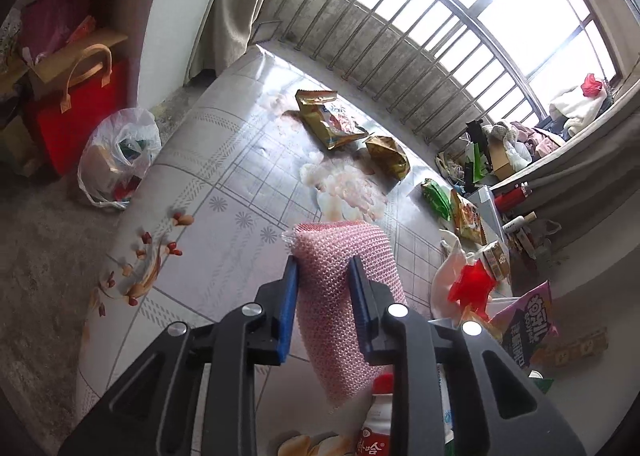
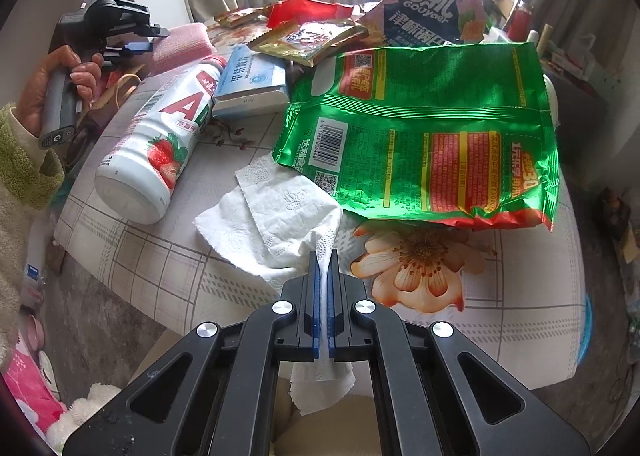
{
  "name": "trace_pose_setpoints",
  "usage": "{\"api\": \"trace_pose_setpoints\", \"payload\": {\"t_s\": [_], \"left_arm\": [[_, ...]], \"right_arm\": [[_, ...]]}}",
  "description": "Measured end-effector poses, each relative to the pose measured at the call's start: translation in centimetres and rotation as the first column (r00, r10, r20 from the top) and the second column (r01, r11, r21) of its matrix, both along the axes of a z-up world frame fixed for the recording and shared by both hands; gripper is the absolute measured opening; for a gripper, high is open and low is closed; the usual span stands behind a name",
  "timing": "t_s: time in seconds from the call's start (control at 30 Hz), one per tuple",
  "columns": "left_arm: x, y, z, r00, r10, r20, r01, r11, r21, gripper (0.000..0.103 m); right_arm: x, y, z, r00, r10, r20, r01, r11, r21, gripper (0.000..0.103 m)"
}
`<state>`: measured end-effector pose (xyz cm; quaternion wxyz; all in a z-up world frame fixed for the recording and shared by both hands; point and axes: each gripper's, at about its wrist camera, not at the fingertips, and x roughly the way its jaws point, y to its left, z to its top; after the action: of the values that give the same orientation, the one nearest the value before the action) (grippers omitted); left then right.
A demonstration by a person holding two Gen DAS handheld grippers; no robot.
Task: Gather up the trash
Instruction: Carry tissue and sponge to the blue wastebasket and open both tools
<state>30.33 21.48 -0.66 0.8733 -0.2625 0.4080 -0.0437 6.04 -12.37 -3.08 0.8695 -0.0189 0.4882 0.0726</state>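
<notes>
My left gripper (image 1: pixel 324 261) is shut on a pink mesh sponge (image 1: pixel 344 280), held above the patterned tablecloth (image 1: pixel 224 176). The same gripper (image 2: pixel 150 39) and sponge (image 2: pixel 182 42) show at the upper left of the right wrist view, in a person's hand (image 2: pixel 60 80). My right gripper (image 2: pixel 324 256) is shut on a white paper tissue (image 2: pixel 272 224) that spreads out onto the table. Beyond it lie a green snack bag (image 2: pixel 420 128), a white strawberry drink bottle (image 2: pixel 160 136), a blue box (image 2: pixel 252 84), a gold wrapper (image 2: pixel 312 38) and a purple bag (image 2: pixel 424 12).
Two gold snack bags (image 1: pixel 330 120) and a pale wet mess (image 1: pixel 344 192) lie mid-table. Peanut shells (image 1: pixel 156 252) are strewn near the table's left edge. A filled clear plastic bag (image 1: pixel 120 156) and a red carrier bag (image 1: pixel 80 112) stand on the floor. Barred windows are behind.
</notes>
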Motion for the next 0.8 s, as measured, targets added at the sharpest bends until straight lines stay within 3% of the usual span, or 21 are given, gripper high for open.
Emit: {"api": "trace_pose_setpoints", "payload": {"t_s": [0.13,0.27,0.5,0.63,0.8], "left_arm": [[-2.9,-1.8,5.1,0.986,-0.052,0.156,0.036,0.994,0.104,0.023],[-7.1,-5.0,10.1,0.949,-0.137,0.283,0.087,0.979,0.182,0.023],[-13.7,-13.7,14.7,0.873,-0.307,0.378,0.250,0.949,0.194,0.022],[-16.1,-21.9,14.3,0.812,-0.453,0.368,0.406,0.891,0.202,0.022],[-17.7,-34.2,11.6,0.708,-0.646,0.284,0.616,0.762,0.198,0.022]], "right_arm": [[-1.3,-0.7,1.9,0.999,-0.024,0.043,0.023,0.999,0.027,0.001],[-3.2,-1.8,4.2,0.992,-0.067,0.104,0.059,0.996,0.072,0.001],[-7.9,-6.3,6.5,0.967,-0.170,0.191,0.137,0.975,0.176,0.001],[-10.6,-10.3,6.7,0.937,-0.282,0.204,0.244,0.950,0.196,0.001],[-15.2,-17.0,5.7,0.862,-0.474,0.182,0.430,0.872,0.232,0.001]]}}
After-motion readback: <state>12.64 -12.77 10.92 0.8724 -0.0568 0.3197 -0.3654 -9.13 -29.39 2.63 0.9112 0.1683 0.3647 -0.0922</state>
